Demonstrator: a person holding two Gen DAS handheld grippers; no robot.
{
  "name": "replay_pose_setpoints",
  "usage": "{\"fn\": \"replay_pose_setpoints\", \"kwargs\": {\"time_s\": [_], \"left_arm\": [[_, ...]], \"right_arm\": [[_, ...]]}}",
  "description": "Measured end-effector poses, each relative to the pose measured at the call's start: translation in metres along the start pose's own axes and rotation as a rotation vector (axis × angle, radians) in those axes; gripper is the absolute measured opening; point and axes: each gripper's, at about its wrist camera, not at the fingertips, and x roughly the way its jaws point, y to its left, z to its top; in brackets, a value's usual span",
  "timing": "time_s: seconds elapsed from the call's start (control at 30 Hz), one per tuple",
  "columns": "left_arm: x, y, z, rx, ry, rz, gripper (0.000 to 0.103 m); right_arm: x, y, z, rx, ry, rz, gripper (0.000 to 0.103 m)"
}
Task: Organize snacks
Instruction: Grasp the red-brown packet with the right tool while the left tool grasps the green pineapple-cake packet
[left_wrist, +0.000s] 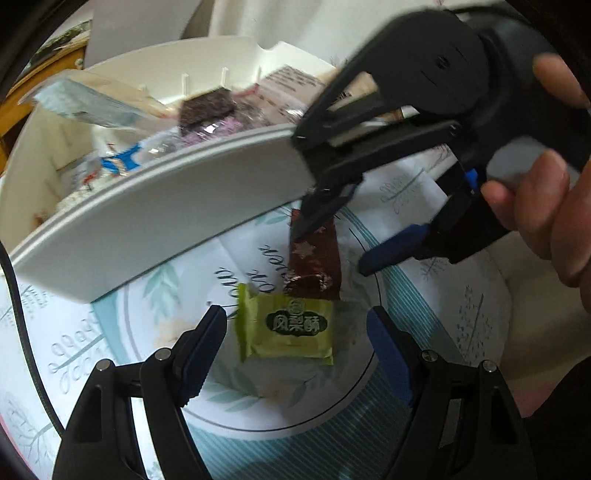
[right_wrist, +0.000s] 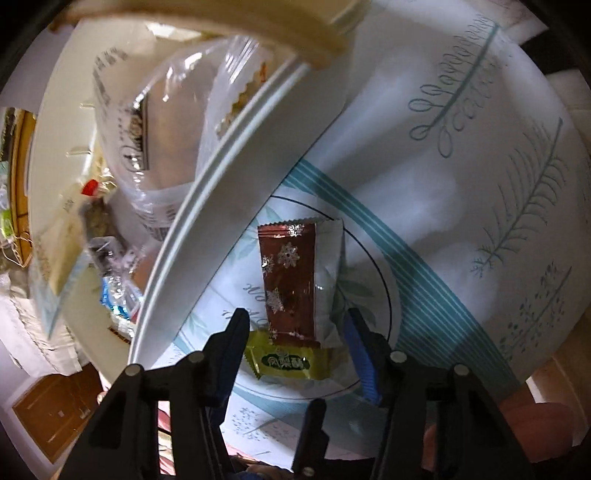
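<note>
A green snack packet (left_wrist: 286, 326) and a brown snowflake snack packet (left_wrist: 314, 258) lie touching on a patterned tablecloth (left_wrist: 110, 339). My left gripper (left_wrist: 297, 332) is open, its fingers either side of the green packet. My right gripper (left_wrist: 332, 243) is open, one fingertip over the brown packet's top end. In the right wrist view my right gripper (right_wrist: 295, 325) straddles the lower end of the brown packet (right_wrist: 291, 284), with the green packet (right_wrist: 286, 363) just below it.
A white storage bin (left_wrist: 166, 206) stands just behind the packets, holding several bagged snacks (left_wrist: 207, 110). It also shows in the right wrist view (right_wrist: 229, 177), with clear bags (right_wrist: 155, 122) inside. The bin's rim is close to both grippers.
</note>
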Motion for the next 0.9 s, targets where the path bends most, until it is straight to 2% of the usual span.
{"fn": "replay_pose_setpoints", "kwargs": {"time_s": [0.17, 0.3, 0.53, 0.73, 0.9], "left_arm": [[0.015, -0.004, 0.005, 0.031, 0.026, 0.037, 0.076], [0.022, -0.004, 0.005, 0.027, 0.017, 0.067, 0.067], [0.020, -0.002, 0.001, 0.033, -0.008, 0.044, 0.056], [0.014, 0.004, -0.007, 0.003, -0.024, 0.035, 0.049], [0.006, 0.013, -0.016, -0.044, -0.018, 0.055, 0.048]], "right_arm": [[0.011, 0.010, 0.010, -0.018, 0.019, -0.045, 0.048], [0.019, 0.018, 0.014, -0.047, 0.034, -0.058, 0.048], [0.030, 0.031, 0.020, -0.066, 0.050, -0.108, 0.047], [0.032, 0.037, 0.010, -0.086, 0.049, -0.155, 0.036], [0.027, 0.032, 0.002, -0.089, 0.038, -0.180, 0.033]]}}
